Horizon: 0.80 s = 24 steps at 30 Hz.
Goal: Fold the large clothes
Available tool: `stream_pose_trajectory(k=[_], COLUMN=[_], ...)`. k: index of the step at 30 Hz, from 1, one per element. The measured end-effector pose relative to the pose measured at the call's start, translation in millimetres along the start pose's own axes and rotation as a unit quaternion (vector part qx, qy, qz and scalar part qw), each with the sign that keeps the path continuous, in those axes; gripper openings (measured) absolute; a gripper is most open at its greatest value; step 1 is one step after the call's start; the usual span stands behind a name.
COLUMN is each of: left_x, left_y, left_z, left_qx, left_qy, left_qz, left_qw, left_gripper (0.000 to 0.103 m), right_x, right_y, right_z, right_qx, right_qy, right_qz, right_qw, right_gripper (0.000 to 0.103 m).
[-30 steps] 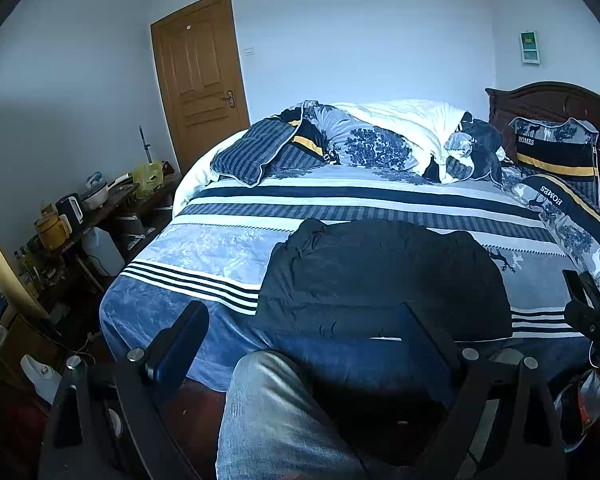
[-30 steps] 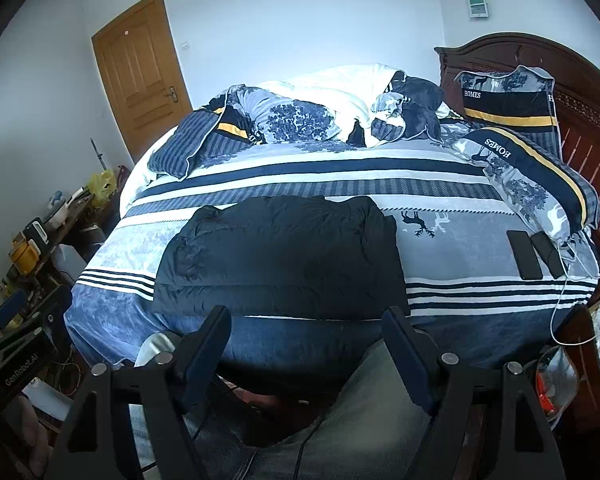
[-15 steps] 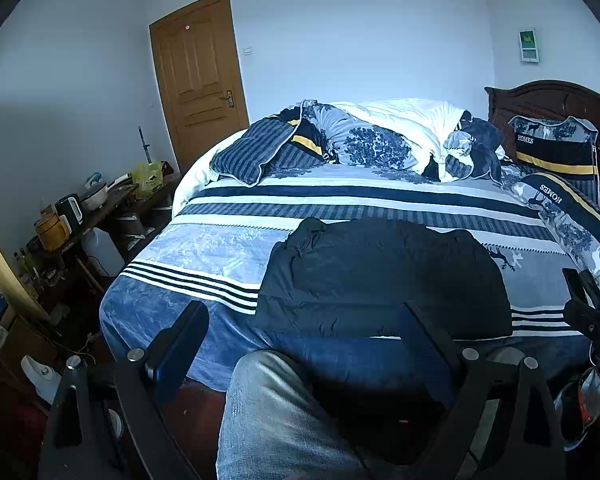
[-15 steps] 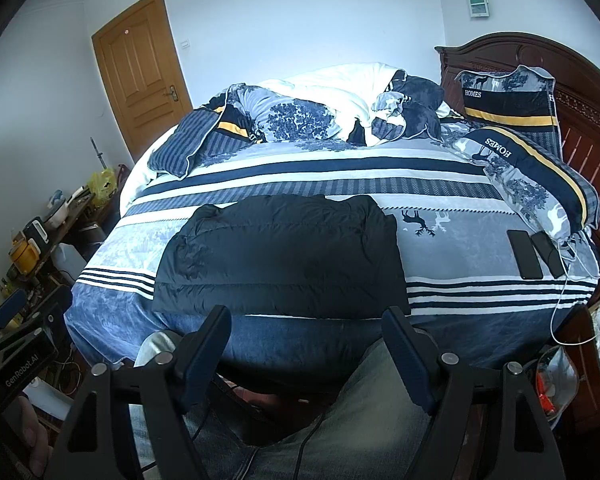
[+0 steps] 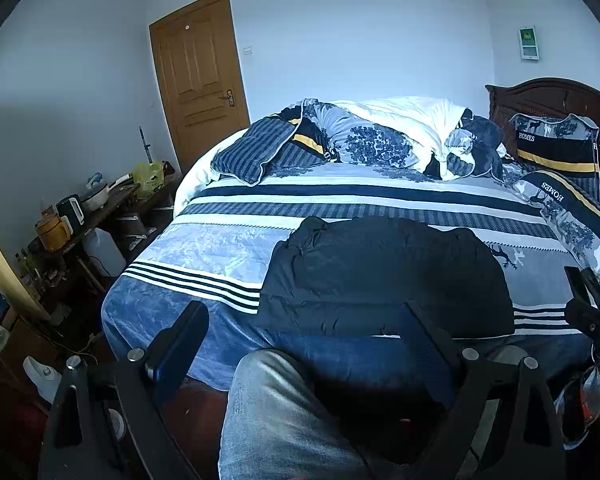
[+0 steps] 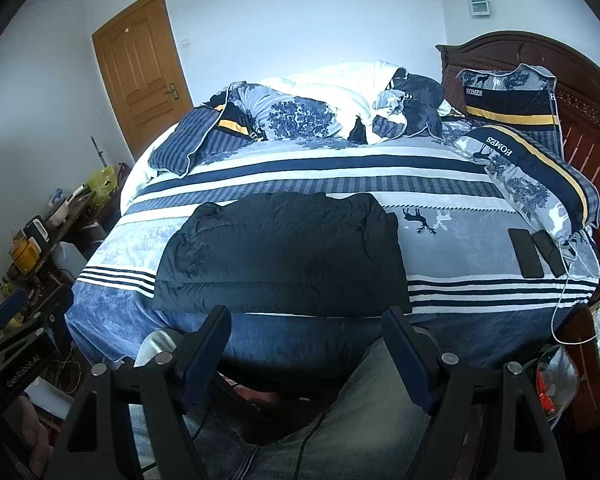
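A black puffy jacket lies folded into a flat rectangle near the front edge of the bed; it also shows in the right wrist view. My left gripper is open and empty, held back from the bed's front edge above a knee in jeans. My right gripper is open and empty, also short of the bed edge, centred in front of the jacket. Neither gripper touches the jacket.
A heap of duvet and pillows lies at the bed's far side, with pillows by the wooden headboard. Two phones with a white cable lie on the right. A cluttered side table stands left. A door is behind.
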<state>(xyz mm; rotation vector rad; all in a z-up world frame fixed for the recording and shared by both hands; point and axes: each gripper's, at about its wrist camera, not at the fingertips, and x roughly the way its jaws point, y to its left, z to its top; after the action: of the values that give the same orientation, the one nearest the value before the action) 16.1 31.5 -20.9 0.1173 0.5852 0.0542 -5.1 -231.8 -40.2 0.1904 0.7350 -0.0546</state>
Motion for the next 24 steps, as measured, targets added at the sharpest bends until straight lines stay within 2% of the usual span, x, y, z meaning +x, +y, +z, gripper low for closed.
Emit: stream_pose_trajectory(k=[24], left_x=[0], left_y=[9], left_z=[3], left_qx=[0.004], left_qy=[-0.002], left_qz=[-0.003], left_qw=[1.0], left_gripper=[0.095], right_x=[1], right_y=[-1], right_z=[3], right_qx=[-0.005], right_qy=[-0.001], right_qz=[0.003], right_qw=[1.0], right_gripper=[0.08])
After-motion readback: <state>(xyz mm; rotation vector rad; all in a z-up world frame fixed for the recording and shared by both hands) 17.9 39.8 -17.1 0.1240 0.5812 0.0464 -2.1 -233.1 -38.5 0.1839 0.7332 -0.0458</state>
